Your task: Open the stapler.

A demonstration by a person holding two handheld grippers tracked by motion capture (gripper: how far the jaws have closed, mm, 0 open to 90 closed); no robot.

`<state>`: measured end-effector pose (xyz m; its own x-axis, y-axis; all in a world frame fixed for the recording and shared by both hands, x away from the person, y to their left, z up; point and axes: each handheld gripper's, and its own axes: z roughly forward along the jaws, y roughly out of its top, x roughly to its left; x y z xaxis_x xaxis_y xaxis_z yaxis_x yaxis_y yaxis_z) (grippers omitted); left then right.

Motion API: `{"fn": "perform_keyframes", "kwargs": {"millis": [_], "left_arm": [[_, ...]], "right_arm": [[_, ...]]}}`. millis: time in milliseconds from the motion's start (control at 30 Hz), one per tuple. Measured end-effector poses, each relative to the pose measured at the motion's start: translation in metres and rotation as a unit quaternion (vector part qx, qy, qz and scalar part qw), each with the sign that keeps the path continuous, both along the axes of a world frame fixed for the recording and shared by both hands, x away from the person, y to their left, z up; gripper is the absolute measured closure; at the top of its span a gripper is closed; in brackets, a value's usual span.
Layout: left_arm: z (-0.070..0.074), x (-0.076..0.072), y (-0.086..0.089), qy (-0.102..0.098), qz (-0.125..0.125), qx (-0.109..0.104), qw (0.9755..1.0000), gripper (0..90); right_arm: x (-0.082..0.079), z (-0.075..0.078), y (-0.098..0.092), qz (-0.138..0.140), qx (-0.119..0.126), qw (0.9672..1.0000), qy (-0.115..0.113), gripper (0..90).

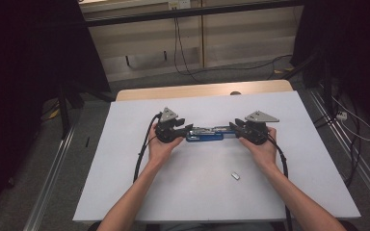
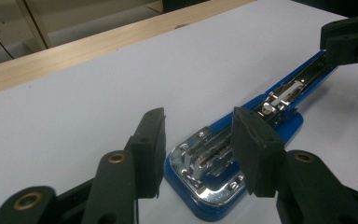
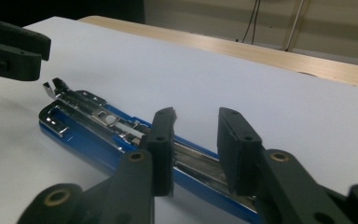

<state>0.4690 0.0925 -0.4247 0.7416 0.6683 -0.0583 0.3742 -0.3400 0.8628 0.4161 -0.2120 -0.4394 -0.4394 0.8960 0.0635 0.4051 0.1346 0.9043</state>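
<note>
1. As seen from the high view, the blue stapler (image 1: 205,134) lies lengthwise across the middle of the white table (image 1: 289,159), opened flat, with my left gripper (image 1: 187,129) at one end and my right gripper (image 1: 235,127) at the other.
2. Left gripper view: my left gripper (image 2: 199,135) has its jaws spread; the stapler's rounded blue end with its chrome plate (image 2: 214,172) lies on the table between them. Neither pad presses on it; a gap shows at the left pad, and the right pad stands just above the edge.
3. Right gripper view: my right gripper (image 3: 196,140) also has its jaws spread, straddling the stapler (image 3: 116,135) near its end. The metal channel runs between the two pads, apart from both.
4. Both views show the stapler resting on the table, not lifted.
5. A small metal piece (image 1: 235,176) lies on the table nearer to me, well apart from the stapler and both grippers.
</note>
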Motion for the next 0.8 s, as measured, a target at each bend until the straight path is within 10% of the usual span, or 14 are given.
{"fn": "perform_keyframes", "kwargs": {"millis": [467, 800], "left_arm": [[0.008, -0.016, 0.008, -0.016, 0.027, 0.012, 0.9994, 9.5], [0.003, -0.030, 0.028, -0.016, 0.033, 0.003, 0.9993, 4.7]], "right_arm": [[-0.002, 0.003, 0.005, 0.008, -0.003, 0.9999, 0.008, 23.7], [-0.006, 0.010, 0.003, 0.007, 0.002, 0.9999, -0.010, 15.7]]}}
